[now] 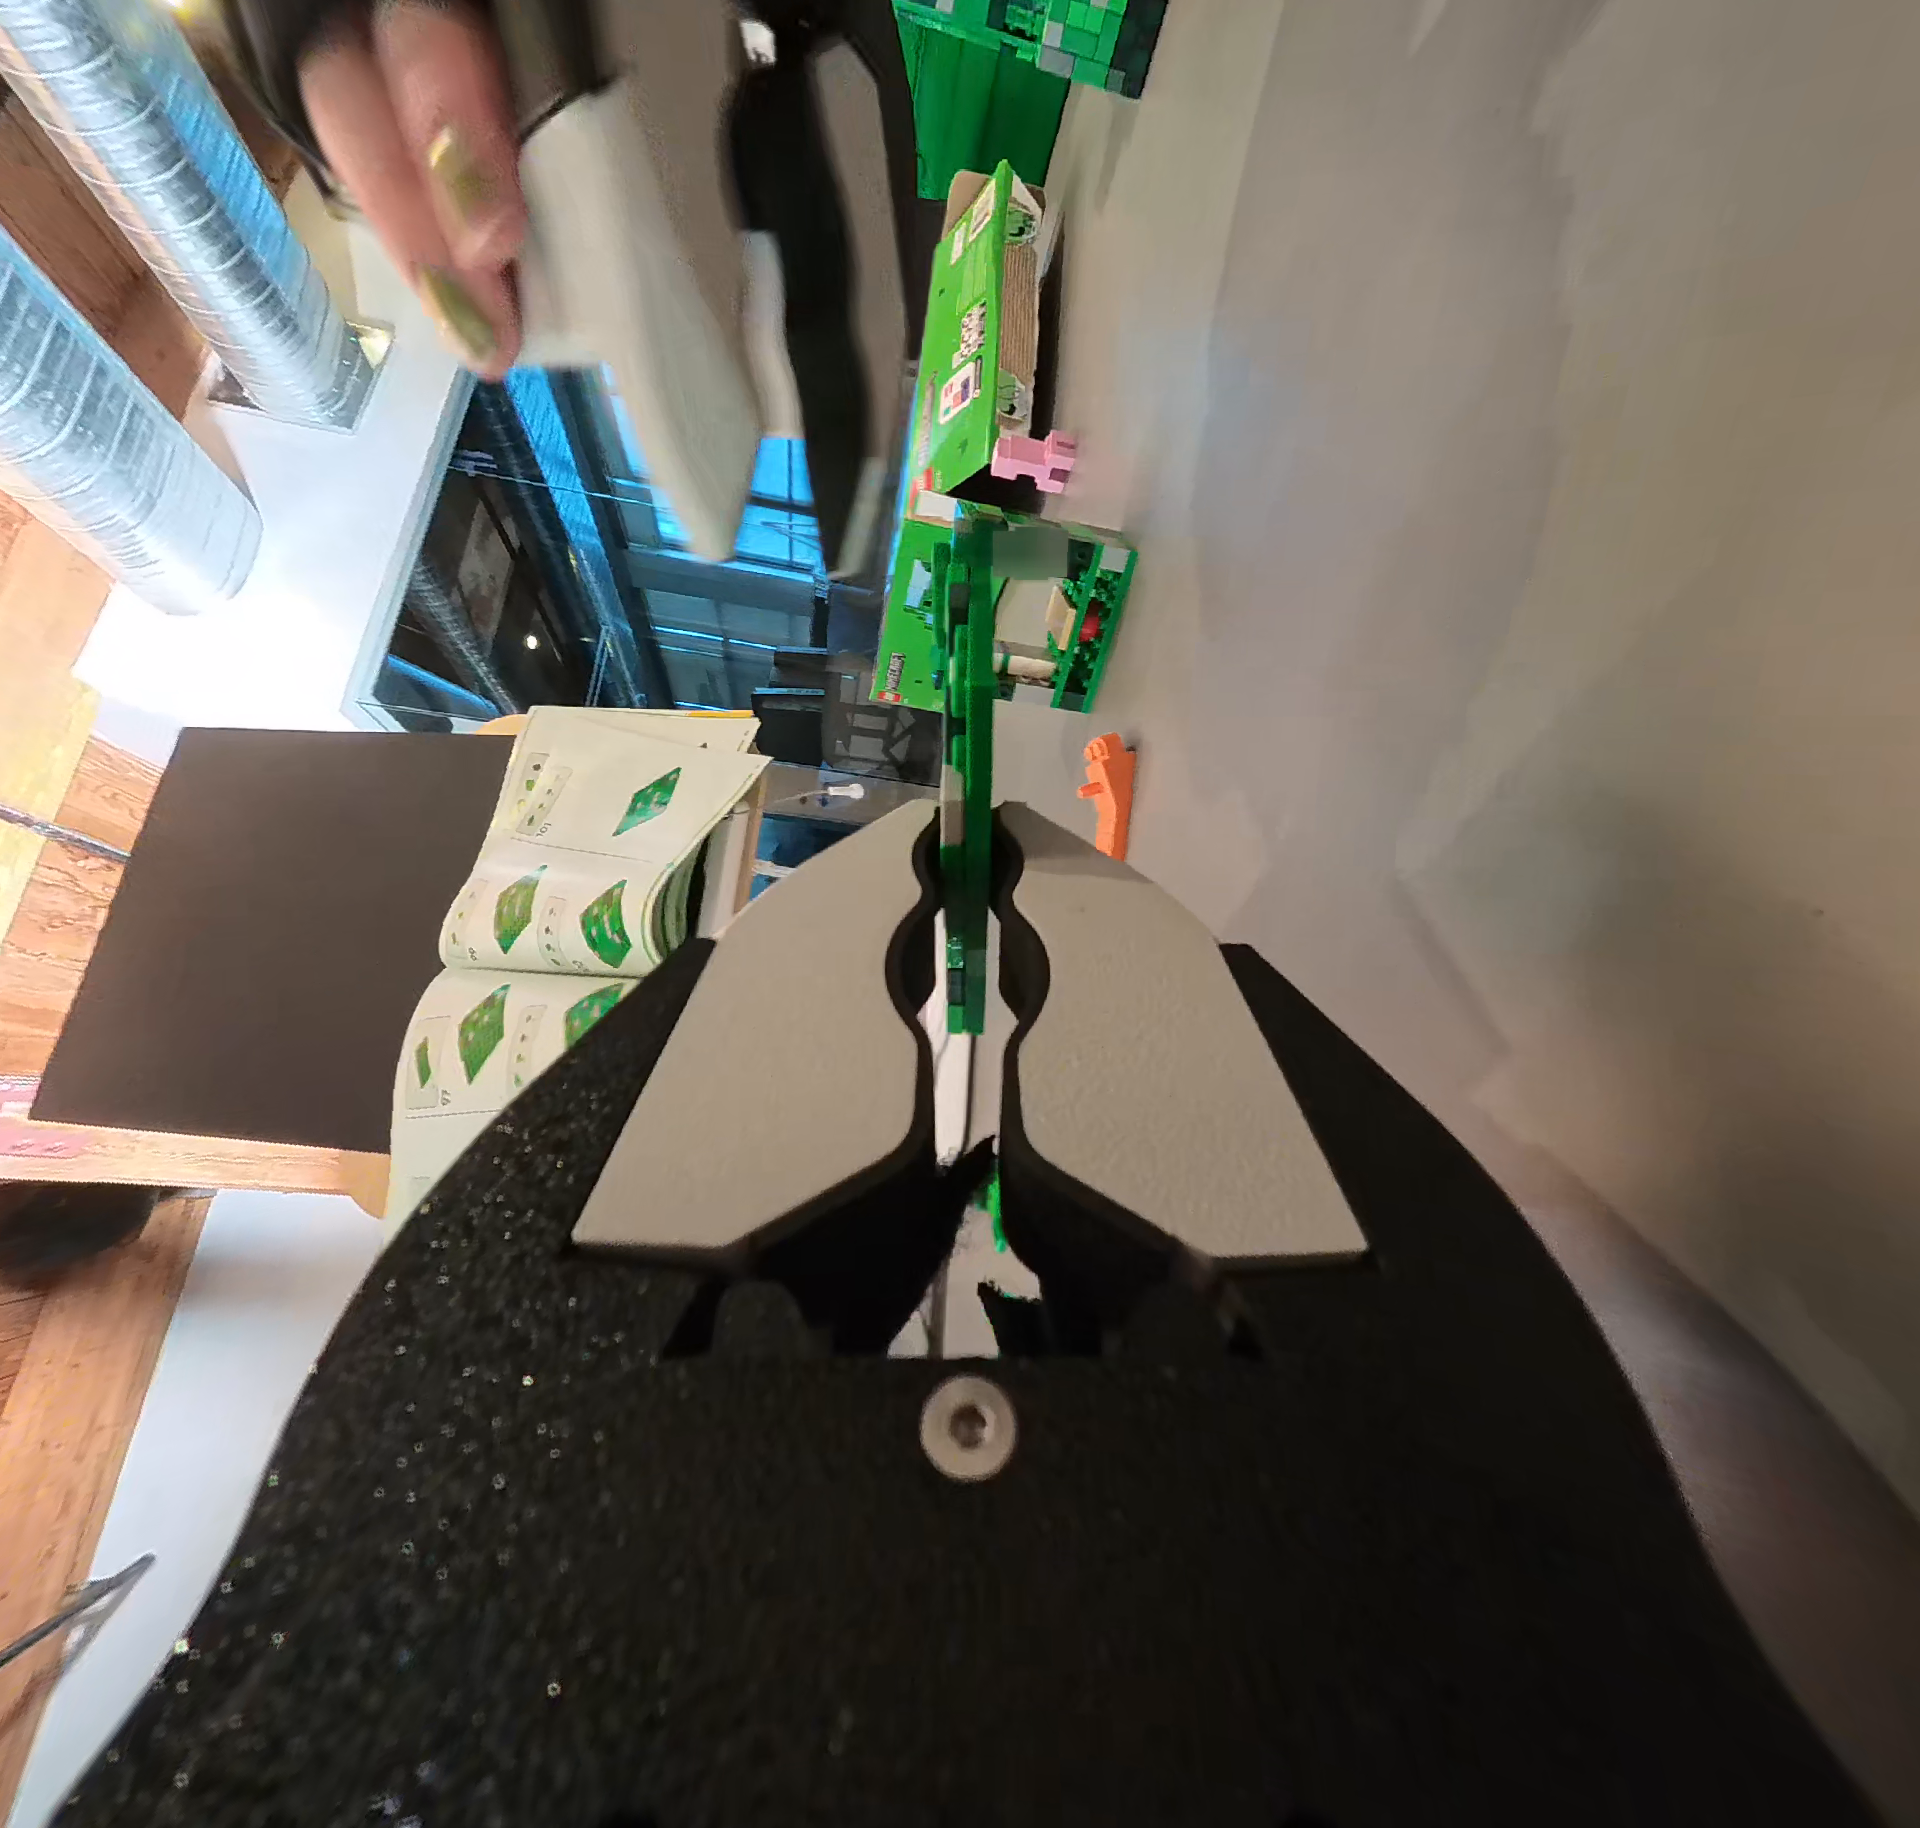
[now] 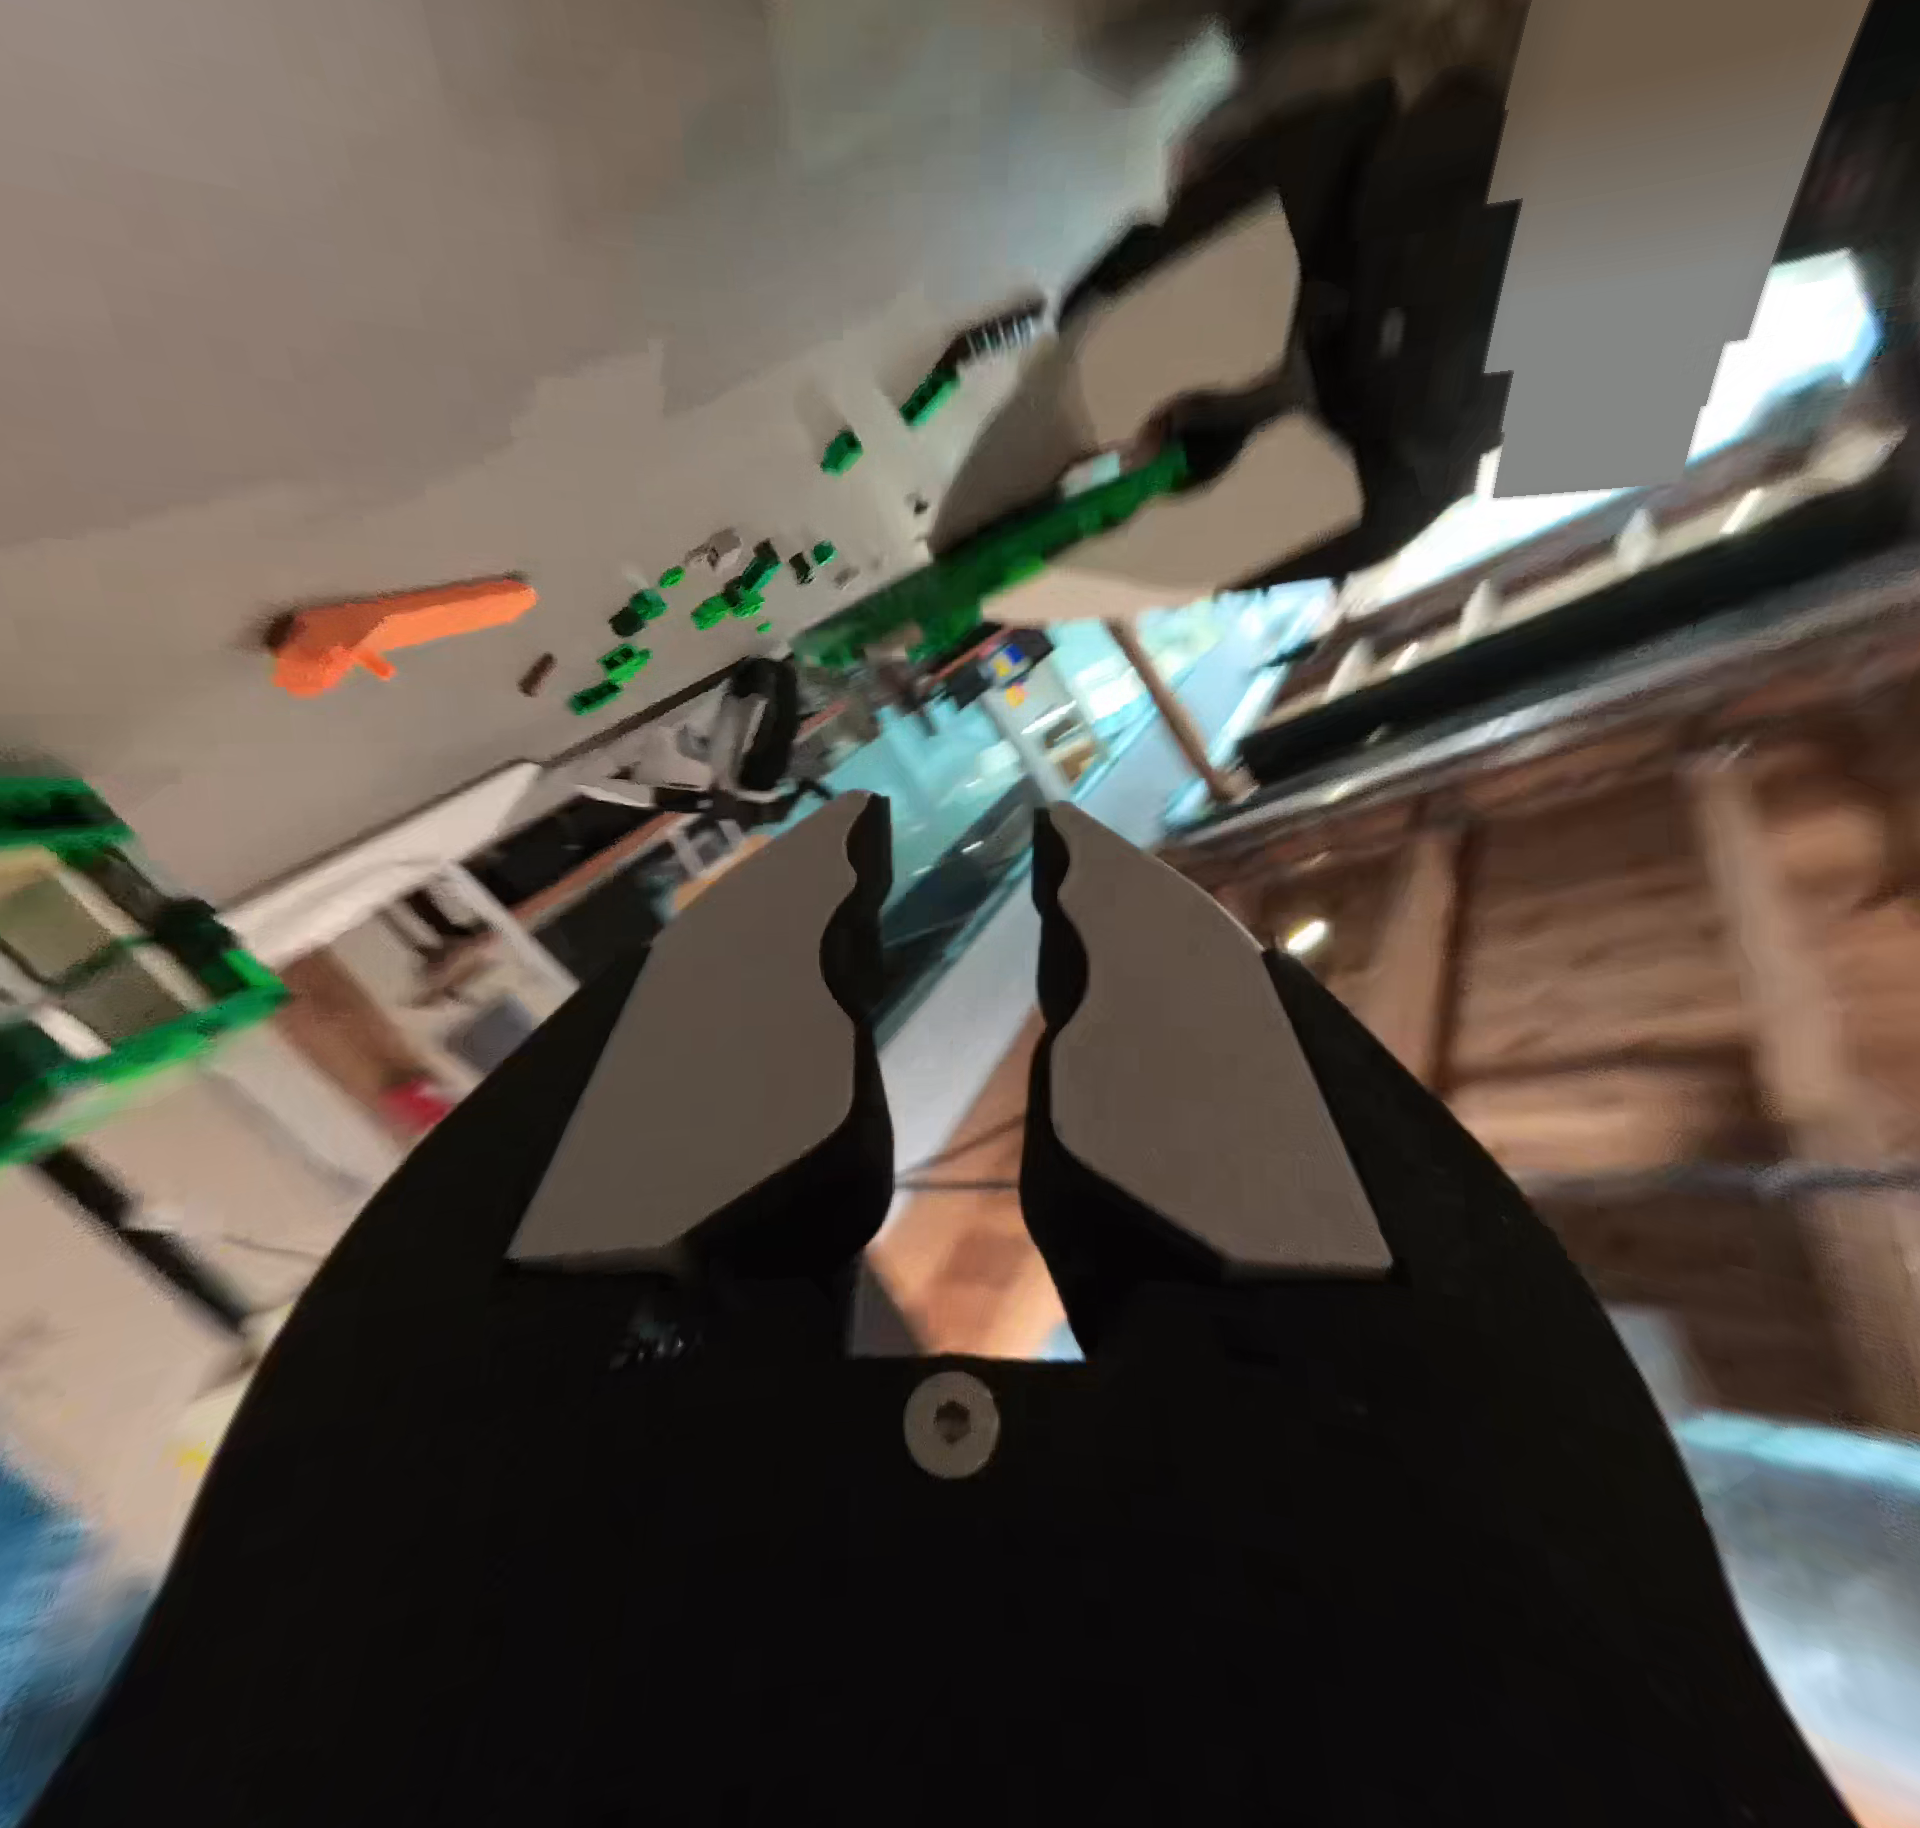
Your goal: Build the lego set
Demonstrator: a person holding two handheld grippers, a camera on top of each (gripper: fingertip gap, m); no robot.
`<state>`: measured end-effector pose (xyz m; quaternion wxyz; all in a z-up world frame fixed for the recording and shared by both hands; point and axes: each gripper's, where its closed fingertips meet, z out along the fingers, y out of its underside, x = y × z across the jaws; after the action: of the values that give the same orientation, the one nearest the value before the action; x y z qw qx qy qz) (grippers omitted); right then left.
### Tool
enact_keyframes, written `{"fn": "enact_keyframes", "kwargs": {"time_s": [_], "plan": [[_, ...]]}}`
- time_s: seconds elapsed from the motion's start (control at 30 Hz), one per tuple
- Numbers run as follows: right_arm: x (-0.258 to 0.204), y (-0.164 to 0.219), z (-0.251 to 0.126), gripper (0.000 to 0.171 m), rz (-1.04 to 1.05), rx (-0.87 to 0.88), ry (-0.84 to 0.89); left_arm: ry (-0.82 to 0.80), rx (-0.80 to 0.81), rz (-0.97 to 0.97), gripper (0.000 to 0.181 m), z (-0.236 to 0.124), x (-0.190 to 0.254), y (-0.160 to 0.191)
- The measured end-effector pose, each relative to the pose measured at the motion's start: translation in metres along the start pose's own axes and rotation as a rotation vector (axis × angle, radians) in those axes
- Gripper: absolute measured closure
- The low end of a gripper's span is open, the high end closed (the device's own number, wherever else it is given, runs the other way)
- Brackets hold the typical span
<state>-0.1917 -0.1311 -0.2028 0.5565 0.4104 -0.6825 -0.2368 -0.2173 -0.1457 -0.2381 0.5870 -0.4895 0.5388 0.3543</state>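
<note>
Left tongs clamped edge-on around a flat green lego plate, lifted clear of the white worktop. Right tongs spread, gripping nothing, near loose green bricks and an orange separator.

Plate edge-on betw. left gripper jaws, off the surface. Separator on surface just beside plate; box, pig, build beyond. Manual on opp. side. Right gripper above, apart.
</note>
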Motion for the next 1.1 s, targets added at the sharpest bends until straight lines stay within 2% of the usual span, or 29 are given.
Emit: {"fn": "enact_keyframes", "kwargs": {"time_s": [0.03,0.1,0.2,0.23,0.3,0.4,0.47,0.73,1.1], "plan": [[0.0,0.008,-0.001,0.156,0.153,-0.03,-0.018,-0.008,0.001,0.009,0.176,-0.001,-0.001,0.0],[-0.006,0.011,-0.002,0.171,0.616,-0.019,-0.147,-0.028,0.003,0.03,0.176,-0.002,-0.004,-0.002],[0.014,-0.007,-0.003,0.171,1.425,0.184,-0.375,-0.057,0.009,0.062,0.176,-0.004,-0.007,-0.005],[0.025,-0.006,-0.003,0.171,1.606,0.235,-0.399,-0.059,0.009,0.069,0.176,-0.004,-0.007,-0.005],[0.032,-0.004,-0.001,0.171,1.819,0.289,-0.482,-0.063,0.007,0.084,0.176,-0.004,-0.007,-0.005],[0.023,-0.018,0.001,0.164,1.95,0.304,-0.681,-0.066,0.008,0.091,0.176,-0.005,-0.008,-0.005],[0.02,-0.025,0.004,0.16,2.008,0.319,-0.738,-0.067,0.008,0.095,0.176,-0.005,-0.008,-0.005],[0.007,-0.034,0.004,0.164,1.994,0.255,-0.835,-0.064,0.008,0.104,0.176,-0.005,-0.007,-0.006],[0.007,-0.042,0.001,0.164,1.994,0.291,-0.96,-0.045,0.016,0.112,0.176,-0.003,-0.003,-0.009]]}}
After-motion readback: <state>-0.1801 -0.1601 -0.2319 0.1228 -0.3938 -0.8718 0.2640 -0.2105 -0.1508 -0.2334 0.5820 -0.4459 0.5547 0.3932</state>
